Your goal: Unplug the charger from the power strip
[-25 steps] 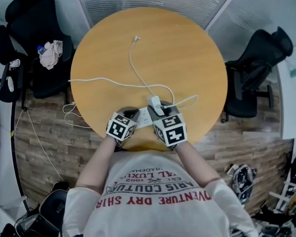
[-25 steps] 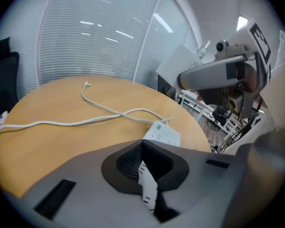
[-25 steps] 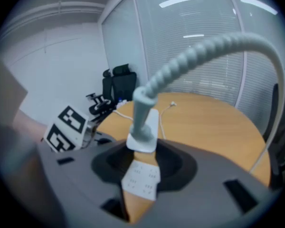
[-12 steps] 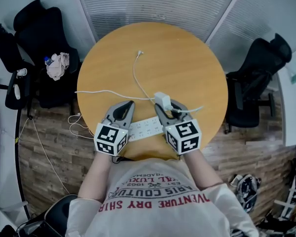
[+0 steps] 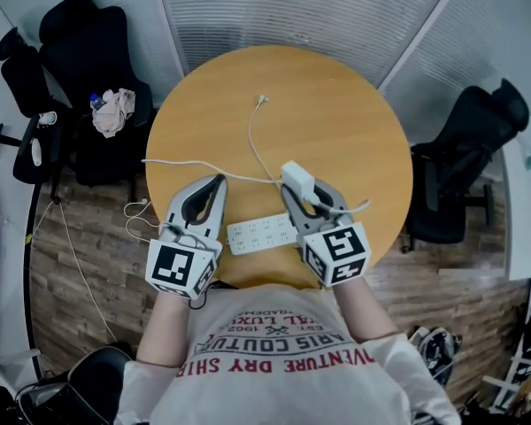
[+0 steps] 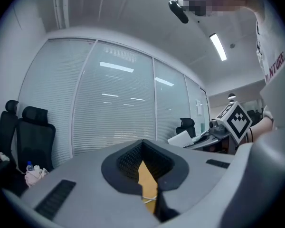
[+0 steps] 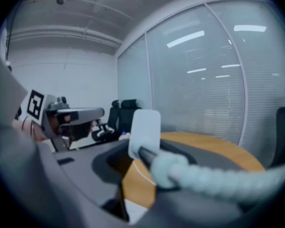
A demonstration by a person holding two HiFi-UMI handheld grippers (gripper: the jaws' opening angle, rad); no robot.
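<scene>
My right gripper (image 5: 303, 189) is shut on the white charger (image 5: 297, 179), which it holds above the round wooden table (image 5: 336, 104), clear of the white power strip (image 5: 260, 233). In the right gripper view the charger (image 7: 145, 131) stands between the jaws with its braided cable (image 7: 209, 177) running back past the camera. The cable's free end (image 5: 262, 100) lies further out on the table. My left gripper (image 5: 216, 182) hovers to the left of the strip, shut with nothing in it; its tips (image 6: 149, 192) meet in the left gripper view.
The strip's own white cord (image 5: 184, 164) runs left off the table to loose cable on the floor (image 5: 137, 215). Black office chairs stand at the left (image 5: 80, 56) and the right (image 5: 465, 149). A cloth and a bottle (image 5: 113, 111) lie on the left chair.
Both grippers have risen off the power strip. The charger has come out of the strip in the right gripper. The left gripper has left the strip's left end.
</scene>
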